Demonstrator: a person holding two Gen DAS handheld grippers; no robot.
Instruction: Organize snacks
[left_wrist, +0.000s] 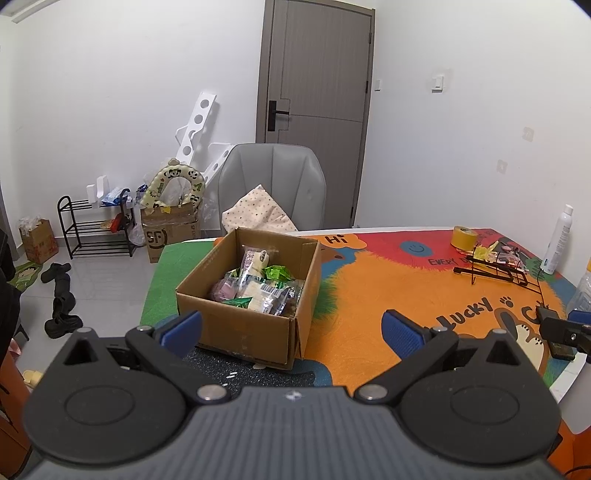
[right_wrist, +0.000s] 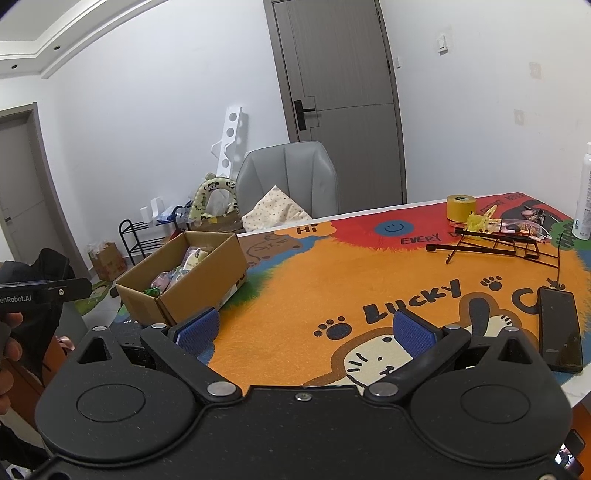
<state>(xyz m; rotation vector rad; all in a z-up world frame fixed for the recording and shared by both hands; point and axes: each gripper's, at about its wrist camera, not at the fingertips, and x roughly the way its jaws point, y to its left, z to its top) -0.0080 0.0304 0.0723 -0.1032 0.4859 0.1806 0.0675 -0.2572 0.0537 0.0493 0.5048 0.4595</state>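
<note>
Hovering above the bench (right_wrist: 332, 280), we kept the left gripper (left_wrist: 291, 328) and the right gripper (right_wrist: 304, 328) with jaws spread apart, gripping nothing. The snack packets (left_wrist: 258, 284) lay piled inside the open cardboard box (left_wrist: 243, 332) on the bench's left part. A yellow tape roll (right_wrist: 461, 208), a black wire rack (right_wrist: 491, 245) and a dark phone (right_wrist: 559, 328) sat to the right.

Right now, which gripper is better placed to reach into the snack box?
Left. The left gripper, open, hovers just before the brown cardboard box of wrapped snacks; the open right gripper faces bare mat, box off to its left.
</note>
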